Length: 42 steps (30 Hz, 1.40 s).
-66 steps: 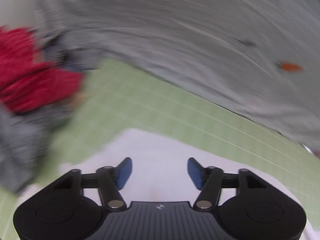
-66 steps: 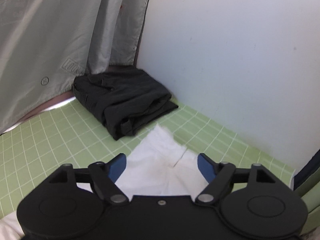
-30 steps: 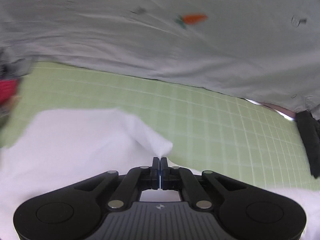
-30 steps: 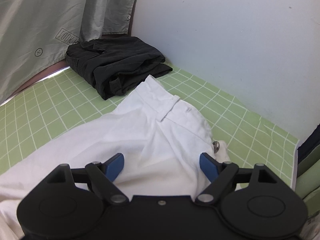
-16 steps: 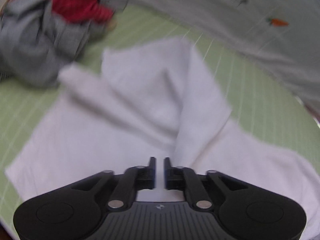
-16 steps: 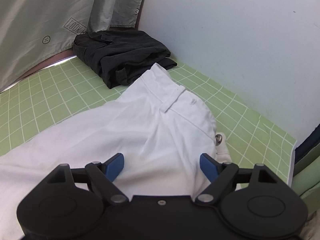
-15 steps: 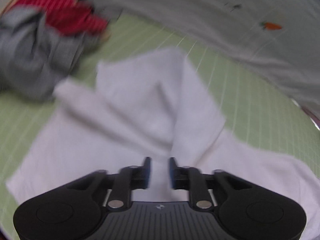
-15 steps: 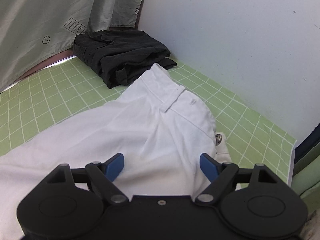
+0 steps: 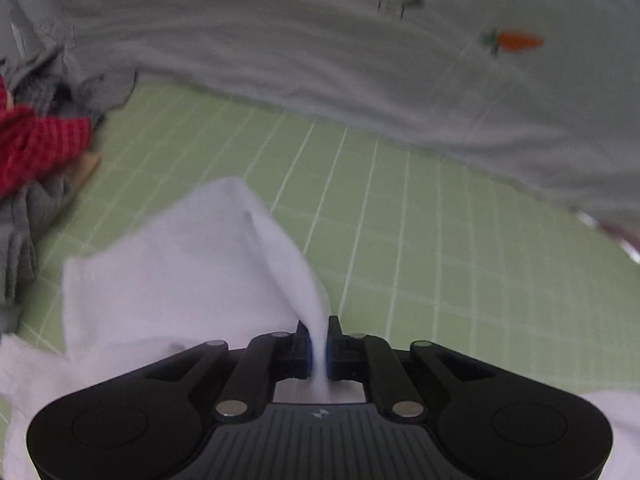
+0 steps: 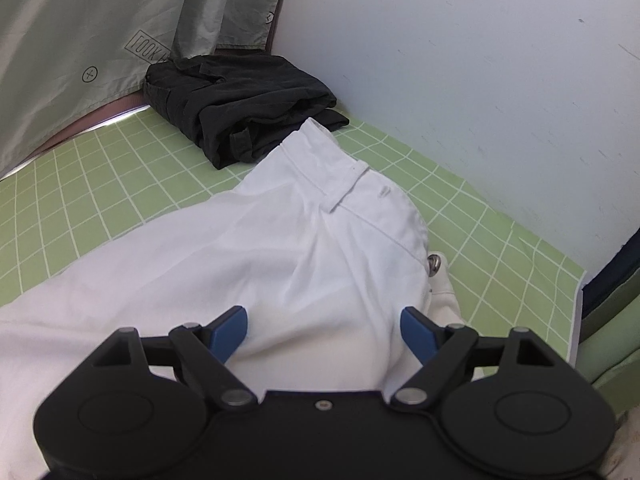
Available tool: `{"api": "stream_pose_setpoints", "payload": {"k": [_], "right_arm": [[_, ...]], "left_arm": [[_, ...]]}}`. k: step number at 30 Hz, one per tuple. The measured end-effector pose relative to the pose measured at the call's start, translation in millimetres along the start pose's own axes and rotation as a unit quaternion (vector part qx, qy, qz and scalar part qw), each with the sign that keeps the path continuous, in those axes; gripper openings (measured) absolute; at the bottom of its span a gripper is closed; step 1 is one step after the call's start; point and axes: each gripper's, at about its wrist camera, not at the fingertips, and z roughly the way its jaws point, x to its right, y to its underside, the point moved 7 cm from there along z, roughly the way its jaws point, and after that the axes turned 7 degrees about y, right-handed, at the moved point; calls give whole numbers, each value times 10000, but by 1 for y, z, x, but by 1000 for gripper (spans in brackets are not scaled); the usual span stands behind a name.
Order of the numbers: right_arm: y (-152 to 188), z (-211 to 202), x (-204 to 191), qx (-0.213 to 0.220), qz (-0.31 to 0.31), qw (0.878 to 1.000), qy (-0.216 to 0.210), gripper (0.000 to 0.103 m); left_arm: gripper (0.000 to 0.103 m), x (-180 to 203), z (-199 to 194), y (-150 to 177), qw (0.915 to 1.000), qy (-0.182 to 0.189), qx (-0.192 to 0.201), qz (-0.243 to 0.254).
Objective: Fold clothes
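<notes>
A green gridded mat point(image 10: 120, 184) meets a white wall point(image 10: 460, 60) and a grey curtain point(image 9: 320, 48) with a carrot print point(image 9: 516, 41).

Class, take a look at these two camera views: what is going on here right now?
A person with a handheld gripper in each hand is folding white trousers on a green gridded mat. The left gripper is shut on a pinch of the white cloth, lifting it into a ridge. The right gripper hovers open over the trousers near the waistband, holding nothing. A folded black garment lies in the corner by the wall, and a red and grey pile of clothes waits at the left.
</notes>
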Motion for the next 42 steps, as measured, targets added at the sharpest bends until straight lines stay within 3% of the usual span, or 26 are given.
{"api": "stream_pose_setpoints", "payload": {"k": [2, 4, 6, 8, 9, 12, 14, 16, 19, 24, 30, 36, 40, 42], "right_arm": [[-1, 0, -1, 11, -51, 10000, 22, 84], [-1, 1, -2, 26, -105, 9999, 45, 84], [-1, 2, -3, 20, -130, 9999, 59, 84], [-2, 2, -4, 23, -145, 9999, 44, 84], [-3, 2, -4, 39, -148, 9999, 19, 85], [-4, 0, -9, 80, -181, 9998, -66, 86], [-4, -1, -12, 90, -294, 9995, -22, 86], [-3, -3, -12, 121, -378, 9992, 2, 86], [-3, -4, -8, 109, -272, 9995, -65, 86], [-16, -10, -11, 297, -225, 9992, -158, 86], [-26, -17, 5, 614, -49, 9981, -61, 89], [-1, 2, 46, 135, 812, 9966, -89, 92], [17, 15, 59, -286, 1554, 9862, -494, 92], [23, 20, 59, -457, 1890, 9778, -780, 90]], "left_arm": [[6, 0, -40, -23, 9974, 400, 600, -72], [6, -8, -88, -44, 9873, 880, 1303, -233], [7, -24, -123, -55, 9780, 975, 1810, -344], [10, -45, -133, -51, 9770, 773, 1935, -449], [13, -56, -130, -43, 9797, 588, 1847, -514], [17, -88, -92, 3, 9921, -320, 954, -755], [19, -109, -69, 34, 9910, -923, 348, -909], [24, -123, -63, 58, 9867, -1156, 85, -1137], [43, -128, -68, 66, 9848, -1029, 162, -1389], [77, -125, -73, 47, 9868, -1098, 357, -1133], [79, -128, -54, 69, 9846, -1068, -69, -1385], [86, -119, -55, 90, 9858, -808, -24, -1469], [88, -105, -50, 96, 9877, -339, -54, -1523], [86, -100, -44, 97, 9886, -428, -65, -1441]]}}
